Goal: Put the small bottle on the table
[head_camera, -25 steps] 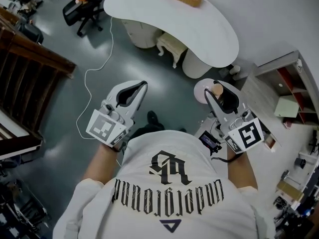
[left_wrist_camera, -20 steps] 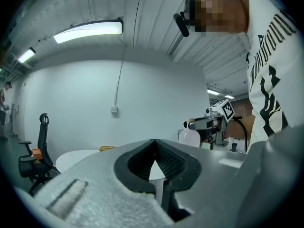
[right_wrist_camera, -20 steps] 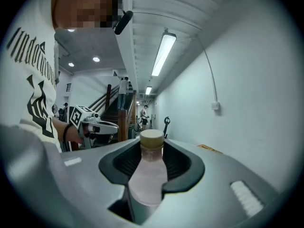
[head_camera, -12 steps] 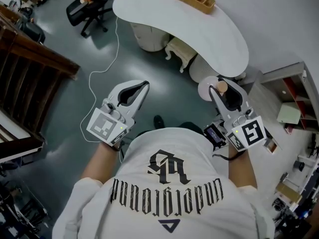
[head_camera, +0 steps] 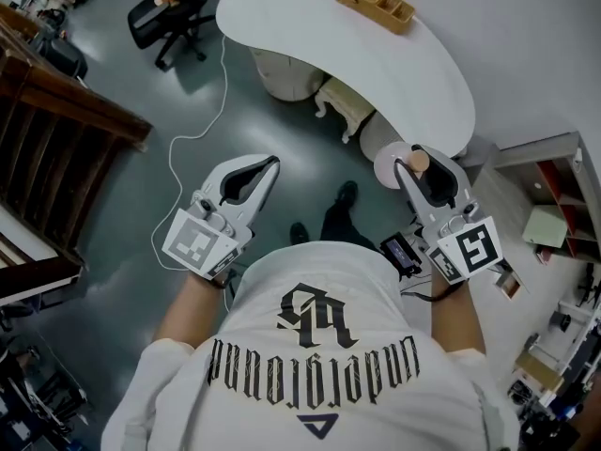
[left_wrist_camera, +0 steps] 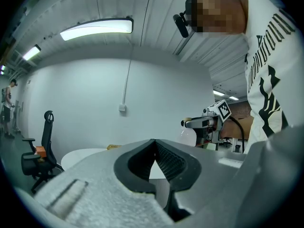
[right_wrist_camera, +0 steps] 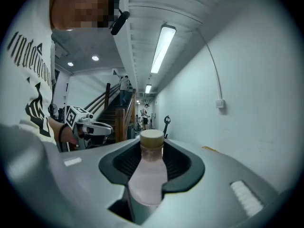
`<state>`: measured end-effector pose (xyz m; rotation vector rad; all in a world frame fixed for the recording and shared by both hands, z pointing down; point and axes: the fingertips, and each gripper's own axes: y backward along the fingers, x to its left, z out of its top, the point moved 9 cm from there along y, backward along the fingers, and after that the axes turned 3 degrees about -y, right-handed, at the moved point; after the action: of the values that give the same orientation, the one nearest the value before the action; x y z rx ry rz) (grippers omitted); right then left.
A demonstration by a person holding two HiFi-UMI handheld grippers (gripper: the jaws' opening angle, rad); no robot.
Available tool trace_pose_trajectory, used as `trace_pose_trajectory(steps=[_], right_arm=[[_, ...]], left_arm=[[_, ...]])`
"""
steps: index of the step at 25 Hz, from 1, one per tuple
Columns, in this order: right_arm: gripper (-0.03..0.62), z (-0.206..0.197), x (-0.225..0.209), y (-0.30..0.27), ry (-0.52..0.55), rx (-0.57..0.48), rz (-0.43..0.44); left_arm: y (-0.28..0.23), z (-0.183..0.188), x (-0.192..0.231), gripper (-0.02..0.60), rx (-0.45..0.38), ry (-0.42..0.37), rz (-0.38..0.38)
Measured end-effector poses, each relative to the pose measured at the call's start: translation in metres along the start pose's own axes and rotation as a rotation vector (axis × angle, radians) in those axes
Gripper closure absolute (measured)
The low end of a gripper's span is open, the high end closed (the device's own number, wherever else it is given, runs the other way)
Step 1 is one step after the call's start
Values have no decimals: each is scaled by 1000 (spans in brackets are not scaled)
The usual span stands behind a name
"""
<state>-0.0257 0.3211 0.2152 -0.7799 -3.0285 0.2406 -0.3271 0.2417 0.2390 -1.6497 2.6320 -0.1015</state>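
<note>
A small bottle [head_camera: 388, 169] with a pale pink-white body and a tan cap is upright between the jaws of my right gripper [head_camera: 413, 161], which is shut on it. The right gripper view has the bottle [right_wrist_camera: 148, 175] filling the gap between the pads, cap at the top. My left gripper [head_camera: 272, 162] is held at the same height to the left, shut with nothing in it; its tips meet in the left gripper view [left_wrist_camera: 154, 144]. The white kidney-shaped table [head_camera: 376, 59] lies ahead, beyond both grippers, over a dark floor.
A wooden organizer [head_camera: 376, 3] stands on the table's far part, and a small stool [head_camera: 340, 97] sits under its edge. A black office chair [head_camera: 169, 12] is at the back left, a wooden stair railing [head_camera: 66, 111] at the left. A white cable [head_camera: 188, 139] trails on the floor. Shelves [head_camera: 554, 177] stand at right.
The table and floor have shifted down and right in the head view as the person steps forward. Both grippers keep their pose, with the bottle still held.
</note>
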Motion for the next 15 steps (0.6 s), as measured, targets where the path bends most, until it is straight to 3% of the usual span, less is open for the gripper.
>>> trace_pose_trajectory(steps=[7,15], right_arm=[[456,-2,-55,-34,-5,9,27],[456,-4,-143,-74,9,26,55]], left_arm=[[-45,-8,28,574,22,24,30],[-133,-14,64,574,33,50,45]])
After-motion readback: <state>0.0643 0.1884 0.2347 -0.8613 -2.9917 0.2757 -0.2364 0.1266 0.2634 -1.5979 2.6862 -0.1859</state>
